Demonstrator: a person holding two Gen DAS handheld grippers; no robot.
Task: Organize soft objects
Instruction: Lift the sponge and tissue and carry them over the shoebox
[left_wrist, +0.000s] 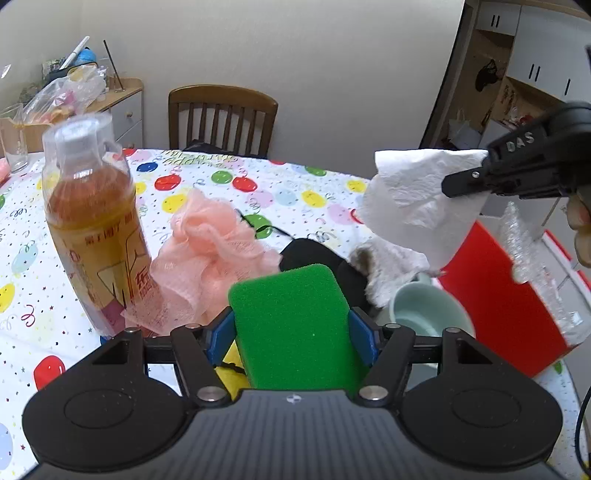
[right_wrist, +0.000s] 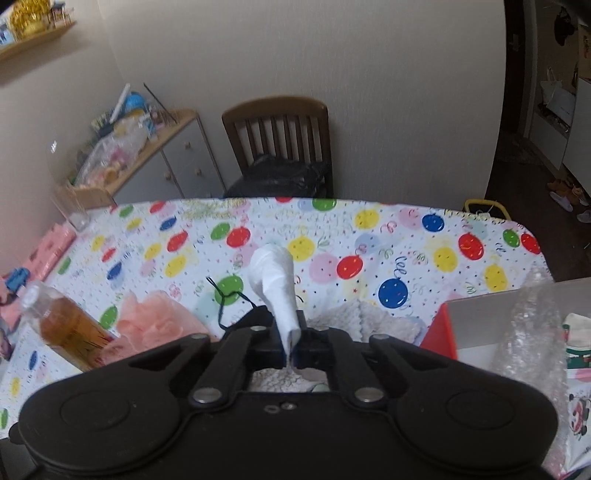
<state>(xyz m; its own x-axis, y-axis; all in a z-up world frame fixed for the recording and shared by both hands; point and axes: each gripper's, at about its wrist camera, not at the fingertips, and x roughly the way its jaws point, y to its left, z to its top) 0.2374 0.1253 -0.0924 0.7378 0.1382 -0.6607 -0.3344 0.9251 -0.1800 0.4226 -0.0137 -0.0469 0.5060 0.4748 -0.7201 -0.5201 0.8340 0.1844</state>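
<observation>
The left gripper (left_wrist: 291, 332) holds a green sponge (left_wrist: 291, 325); its blue fingers (left_wrist: 218, 338) clamp the sponge's two sides above the desk (left_wrist: 55, 280). The right gripper (right_wrist: 291, 347) is clenched on a sheet of white tissue paper (right_wrist: 275, 280), which stands up from the fingers toward 12 o'clock, clear of the desk. In the left wrist view, a pink mesh pouf (left_wrist: 210, 243) lies at 10 o'clock from the sponge, just beside a tea bottle (left_wrist: 92, 221). A red box (left_wrist: 502, 299) sits at 3 o'clock, near a pale green cup (left_wrist: 424, 306) and a grey fleece cloth (left_wrist: 391, 269).
</observation>
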